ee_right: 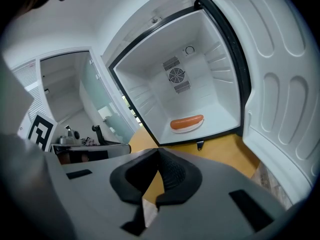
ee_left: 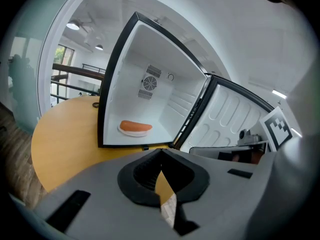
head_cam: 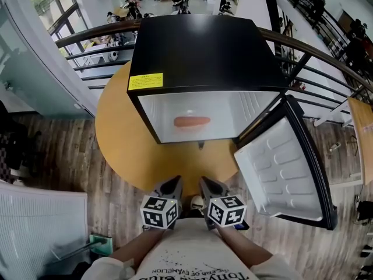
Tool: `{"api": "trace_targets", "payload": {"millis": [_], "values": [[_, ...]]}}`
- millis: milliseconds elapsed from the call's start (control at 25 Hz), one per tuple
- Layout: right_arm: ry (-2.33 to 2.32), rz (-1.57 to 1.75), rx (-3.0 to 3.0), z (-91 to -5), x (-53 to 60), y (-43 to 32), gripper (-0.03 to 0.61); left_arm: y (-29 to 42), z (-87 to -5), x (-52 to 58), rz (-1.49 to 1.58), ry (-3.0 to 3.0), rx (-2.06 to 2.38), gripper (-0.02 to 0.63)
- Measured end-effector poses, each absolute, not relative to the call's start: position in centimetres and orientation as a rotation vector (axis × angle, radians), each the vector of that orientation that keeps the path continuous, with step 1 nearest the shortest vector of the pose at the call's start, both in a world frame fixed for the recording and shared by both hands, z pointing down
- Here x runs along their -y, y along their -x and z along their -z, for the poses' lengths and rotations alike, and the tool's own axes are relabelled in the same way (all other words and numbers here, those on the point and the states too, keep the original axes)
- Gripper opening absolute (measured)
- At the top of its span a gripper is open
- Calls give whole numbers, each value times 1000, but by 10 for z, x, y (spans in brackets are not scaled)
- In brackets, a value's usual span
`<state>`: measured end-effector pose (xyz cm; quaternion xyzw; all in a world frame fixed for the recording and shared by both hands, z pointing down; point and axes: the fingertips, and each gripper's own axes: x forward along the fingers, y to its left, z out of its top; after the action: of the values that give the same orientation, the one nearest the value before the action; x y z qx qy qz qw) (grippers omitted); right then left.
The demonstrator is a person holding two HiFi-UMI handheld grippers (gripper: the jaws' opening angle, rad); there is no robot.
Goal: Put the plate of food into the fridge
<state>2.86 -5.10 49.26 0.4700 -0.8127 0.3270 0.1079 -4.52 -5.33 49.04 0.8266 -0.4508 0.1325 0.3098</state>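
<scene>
A small black fridge (head_cam: 198, 45) stood on a round yellow table (head_cam: 113, 127), with its door (head_cam: 285, 168) swung wide open to the person's right. The plate (ee_left: 134, 132) sat on the white floor of the fridge, a little way in from the front edge and nearer the side away from the hinge. 1 orange sausage (head_cam: 192, 122) lay lengthwise across it. A round fan vent (ee_right: 176, 75) showed on the back wall above the plate.

Both grippers were held low and close to the person's body, side by side, well apart from the fridge and pointing toward its open front. The left gripper (head_cam: 170, 185) had its 2 jaws brought together, tips touching, with nothing between them; through the narrow gap lower down only the table and floor showed. The right gripper (head_cam: 211, 185) was the same: jaws closed tip to tip and empty. Each one's marker cube (head_cam: 159, 210) sat just in front of the person's shirt.

A wooden floor (head_cam: 58, 156) spread around the table, and a curved dark railing (head_cam: 93, 34) ran behind the fridge.
</scene>
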Motion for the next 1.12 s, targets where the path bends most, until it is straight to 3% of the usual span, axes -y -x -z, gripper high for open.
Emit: {"api": "trace_targets", "payload": {"millis": [1120], "values": [[-1430, -933, 2328, -498, 48, -38, 25, 48, -495, 37, -378, -2163, 1191, 23]]}}
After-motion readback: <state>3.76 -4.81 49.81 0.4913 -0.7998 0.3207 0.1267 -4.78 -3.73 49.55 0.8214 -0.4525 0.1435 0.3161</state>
